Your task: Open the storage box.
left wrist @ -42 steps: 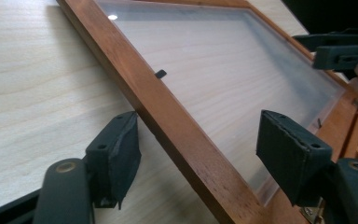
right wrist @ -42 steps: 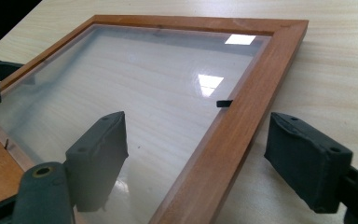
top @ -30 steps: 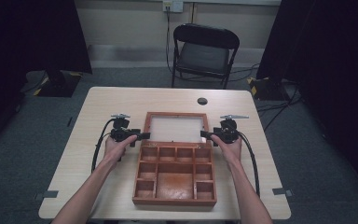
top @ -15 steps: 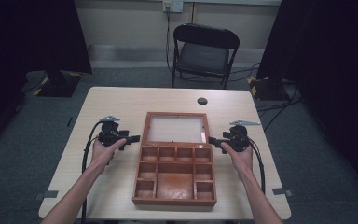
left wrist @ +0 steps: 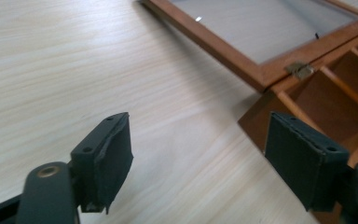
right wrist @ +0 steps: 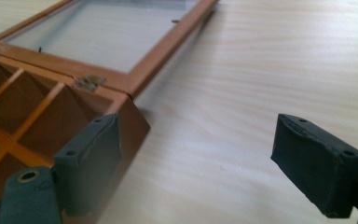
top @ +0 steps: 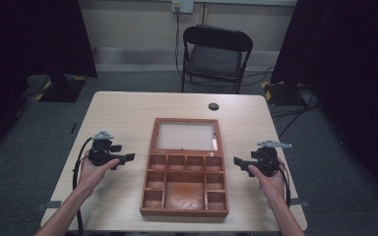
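a: what's cut off here?
b: in both gripper views the wooden box (left wrist: 307, 100) runs past the frame edge. in the high view the forearms leave the bottom edge.
a: and that small dark spot (top: 213, 106) on the bench (top: 128, 113)?
b: too small to tell.

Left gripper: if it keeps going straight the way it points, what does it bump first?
Probably the wooden box. The left gripper, jaws open and empty, points across the table at the box's left wall.

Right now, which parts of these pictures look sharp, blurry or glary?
High view: evenly lit table, dark surroundings. Left gripper view: a small glint on the box lid's pane, wood grain crisp. Right gripper view: the near box and left tool pad look soft.
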Demonstrator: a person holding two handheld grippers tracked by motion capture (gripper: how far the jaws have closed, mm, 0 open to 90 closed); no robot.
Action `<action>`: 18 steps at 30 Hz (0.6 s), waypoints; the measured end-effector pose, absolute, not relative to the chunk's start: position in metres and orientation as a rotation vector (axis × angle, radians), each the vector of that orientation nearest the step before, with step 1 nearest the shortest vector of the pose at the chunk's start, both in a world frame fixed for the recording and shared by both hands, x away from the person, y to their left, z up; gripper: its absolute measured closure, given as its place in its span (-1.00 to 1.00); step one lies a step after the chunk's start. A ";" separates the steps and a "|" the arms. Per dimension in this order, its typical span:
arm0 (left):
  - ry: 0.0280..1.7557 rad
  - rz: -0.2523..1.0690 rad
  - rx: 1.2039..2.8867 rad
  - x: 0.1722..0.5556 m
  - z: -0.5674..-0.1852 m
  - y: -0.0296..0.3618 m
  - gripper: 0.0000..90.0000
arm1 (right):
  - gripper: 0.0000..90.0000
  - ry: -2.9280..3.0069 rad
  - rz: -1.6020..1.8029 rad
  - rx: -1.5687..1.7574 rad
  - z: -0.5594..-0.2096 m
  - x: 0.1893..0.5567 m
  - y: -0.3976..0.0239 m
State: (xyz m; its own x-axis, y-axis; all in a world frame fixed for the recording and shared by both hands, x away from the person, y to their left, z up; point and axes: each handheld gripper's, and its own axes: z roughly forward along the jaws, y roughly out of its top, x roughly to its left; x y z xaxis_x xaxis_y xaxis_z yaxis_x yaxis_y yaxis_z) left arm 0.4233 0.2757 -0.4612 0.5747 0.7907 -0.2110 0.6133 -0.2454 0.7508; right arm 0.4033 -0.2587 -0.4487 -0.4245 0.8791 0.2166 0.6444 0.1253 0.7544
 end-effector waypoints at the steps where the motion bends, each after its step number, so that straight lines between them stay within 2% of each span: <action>1: 1.144 0.276 1.968 0.421 -0.463 0.280 -0.52 | -0.67 2.125 1.179 1.495 -0.449 0.400 -0.262; 10: 1.281 0.279 1.972 0.411 -0.479 0.310 -0.57 | -0.66 2.096 1.047 1.556 -0.468 0.377 -0.294; 18: 1.323 0.443 2.055 0.399 -0.492 0.322 -0.58 | -0.68 2.110 0.856 1.592 -0.487 0.374 -0.297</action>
State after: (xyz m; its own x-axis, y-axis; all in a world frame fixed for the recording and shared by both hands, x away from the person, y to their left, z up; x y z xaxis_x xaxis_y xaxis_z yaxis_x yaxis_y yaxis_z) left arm 0.3986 0.3217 -0.4915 0.4347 0.8985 -0.0612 0.6801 -0.2829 0.6763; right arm 0.3739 -0.2974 -0.4868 -0.2994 0.9514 0.0719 0.7324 0.1809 0.6564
